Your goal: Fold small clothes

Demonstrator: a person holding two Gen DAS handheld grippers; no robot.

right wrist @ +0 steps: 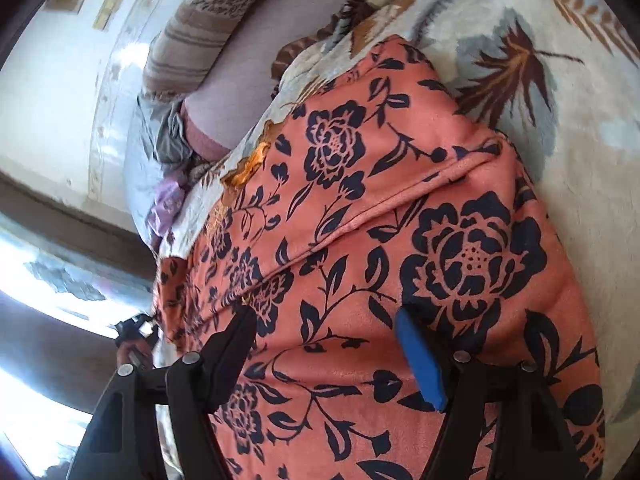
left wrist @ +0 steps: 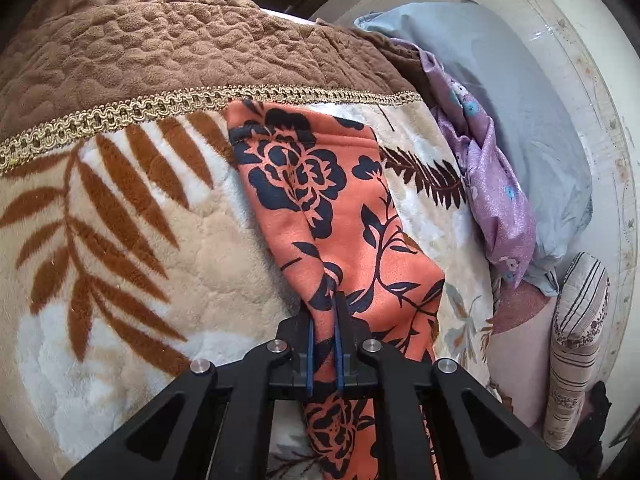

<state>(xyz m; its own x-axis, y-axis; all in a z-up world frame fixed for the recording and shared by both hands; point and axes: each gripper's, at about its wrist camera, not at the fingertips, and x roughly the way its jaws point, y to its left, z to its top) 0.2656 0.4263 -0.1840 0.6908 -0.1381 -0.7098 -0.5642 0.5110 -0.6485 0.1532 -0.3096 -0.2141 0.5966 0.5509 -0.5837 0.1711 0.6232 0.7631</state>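
An orange garment with dark navy flowers lies on a plush leaf-patterned blanket. In the left wrist view my left gripper is shut on a fold of this garment near its lower end, and cloth hangs out below the fingers. In the right wrist view the same orange garment fills the frame, with a hemmed edge running across it. My right gripper is open, its fingers spread wide just over the cloth, and its blue pad shows on the right finger.
A brown quilted cover with gold braid trim lies across the back of the bed. A lilac flowered cloth and a pale blue pillow lie at the right. A striped cushion stands by the white wall.
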